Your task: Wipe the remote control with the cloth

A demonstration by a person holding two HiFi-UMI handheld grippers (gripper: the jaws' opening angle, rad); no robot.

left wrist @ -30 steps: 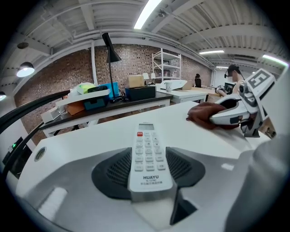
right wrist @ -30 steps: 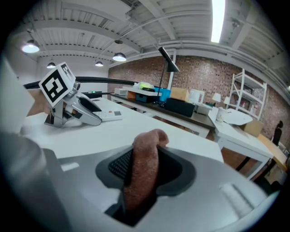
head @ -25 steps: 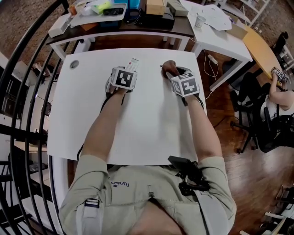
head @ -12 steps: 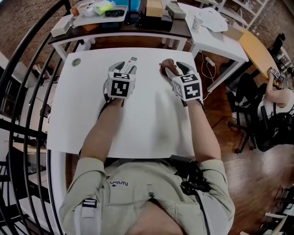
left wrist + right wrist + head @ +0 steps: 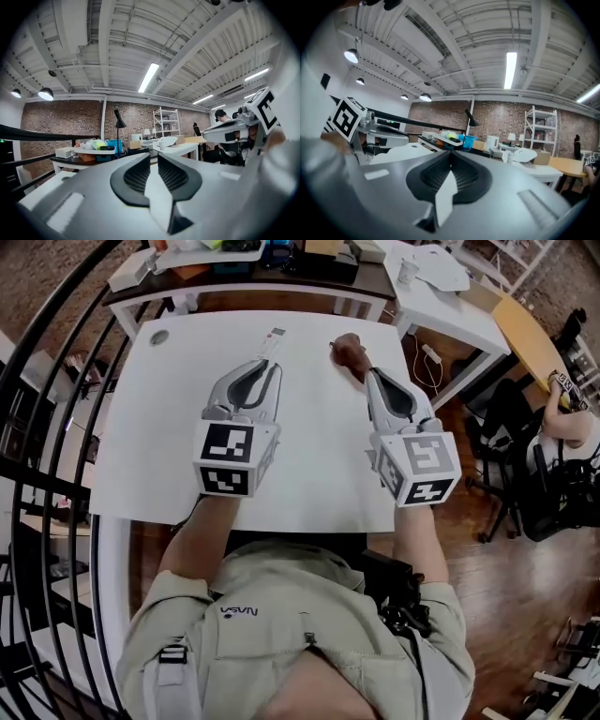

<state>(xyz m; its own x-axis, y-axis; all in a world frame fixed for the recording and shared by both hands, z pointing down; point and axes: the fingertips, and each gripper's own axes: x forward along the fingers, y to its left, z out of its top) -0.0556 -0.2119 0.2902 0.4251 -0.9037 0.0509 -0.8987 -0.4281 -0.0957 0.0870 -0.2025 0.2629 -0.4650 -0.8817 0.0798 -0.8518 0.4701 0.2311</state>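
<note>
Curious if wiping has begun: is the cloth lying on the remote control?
No, the cloth lies on the table apart from the remote control, with bare tabletop between them.

Left hand-held gripper (image 5: 154,158) — jaws just closing, slim gap, nothing between — brick wall (image 5: 65,126) beyond.

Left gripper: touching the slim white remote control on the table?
Apart. Left gripper view shows the left gripper with jaws just closing on nothing; head view shows the slim white remote control ahead.
</note>
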